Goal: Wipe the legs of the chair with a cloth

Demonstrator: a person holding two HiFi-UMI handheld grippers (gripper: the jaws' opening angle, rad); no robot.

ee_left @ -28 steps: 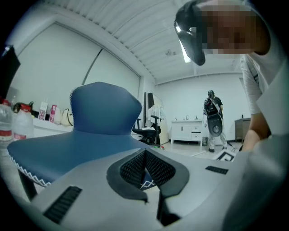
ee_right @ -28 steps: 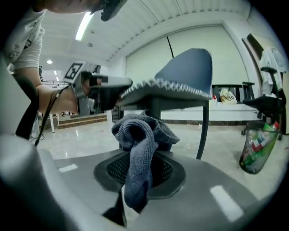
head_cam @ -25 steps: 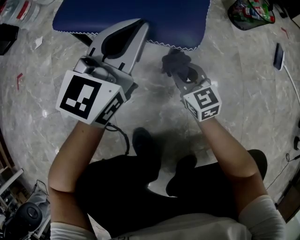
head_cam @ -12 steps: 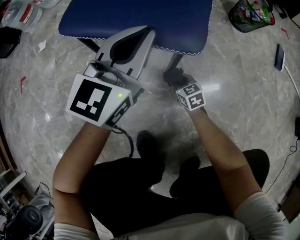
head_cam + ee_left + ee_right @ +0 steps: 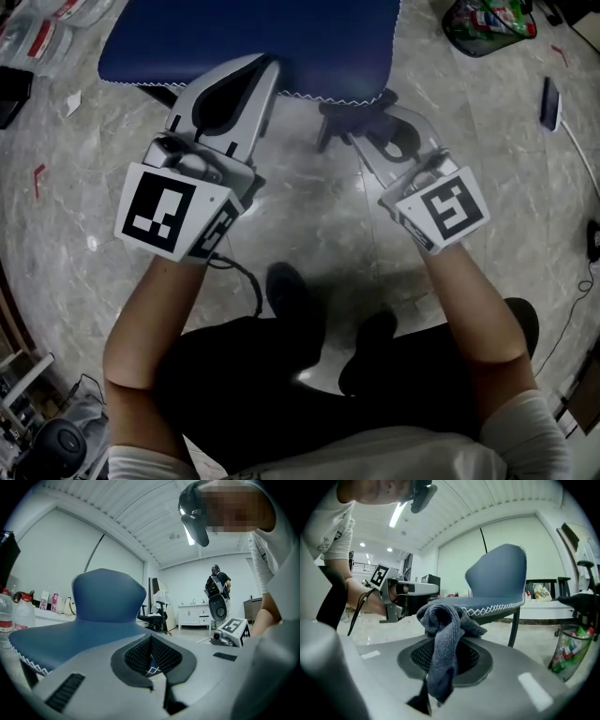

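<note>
the right tool [image 5: 443,641] was clamped on a bunched grey cloth [image 5: 440,616], held just below the front edge of the blue chair seat [image 5: 281,37], close to a dark chair leg [image 5: 322,136]. the left tool [image 5: 151,641] had its jaws pressed together with nothing between them, its tip at the seat's near edge. each tool's cube [image 5: 161,208] bore black-and-white square markers, above the marble floor [image 5: 309,216].

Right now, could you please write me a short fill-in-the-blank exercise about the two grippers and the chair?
The right gripper is shut on a grey ____.
The left gripper, its fingers together, holds ____.
The chair seat is ____ in colour.
Missing words: cloth; nothing; blue.
</note>
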